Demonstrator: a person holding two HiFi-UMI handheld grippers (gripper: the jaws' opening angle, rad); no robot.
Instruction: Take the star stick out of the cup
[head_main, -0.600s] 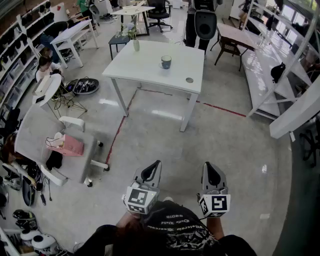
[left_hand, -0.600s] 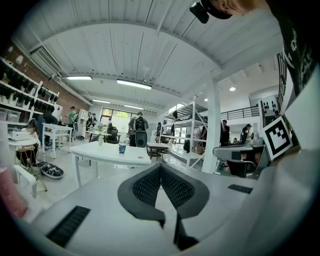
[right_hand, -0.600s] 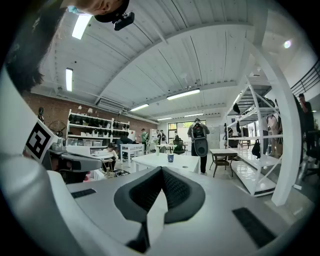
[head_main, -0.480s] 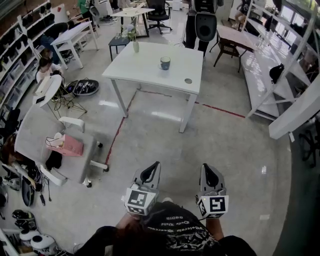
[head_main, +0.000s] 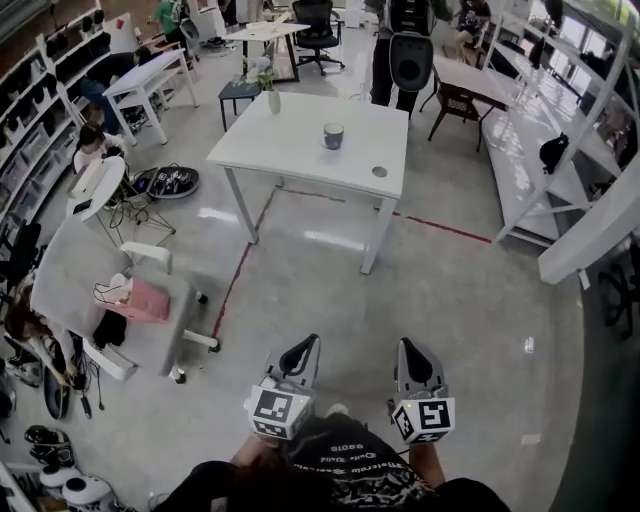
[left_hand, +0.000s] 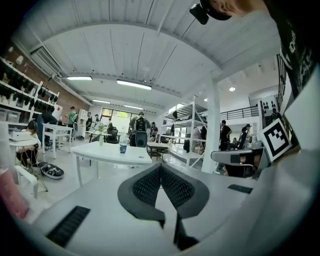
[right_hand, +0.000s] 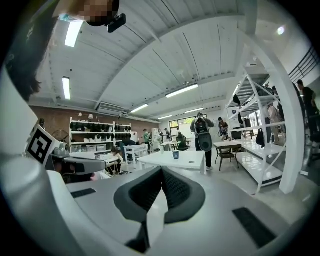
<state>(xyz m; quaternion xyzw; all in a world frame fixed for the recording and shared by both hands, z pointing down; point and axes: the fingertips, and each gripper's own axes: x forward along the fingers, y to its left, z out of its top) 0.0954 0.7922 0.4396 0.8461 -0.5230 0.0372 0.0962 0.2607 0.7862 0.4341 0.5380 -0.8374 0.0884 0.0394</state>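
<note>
Cup (head_main: 333, 136) — small, blue, cylindrical, upright at upper centre of head view, on white table (head_main: 290, 150); star stick too small to make out. Smooth flat tabletop, thin pale legs, small round disc (head_main: 379, 172) near right edge. Approach step, by judgement: cup well apart from both tools. Left gripper (head_main: 303, 348) and right gripper (head_main: 412, 352) low in frame — jaws together, nothing between them, ribbed black pads meeting at tips, white bodies. Next move likely calls for closing in on table, parting one pair of jaws, lining pads on thin stick above rim.
</note>
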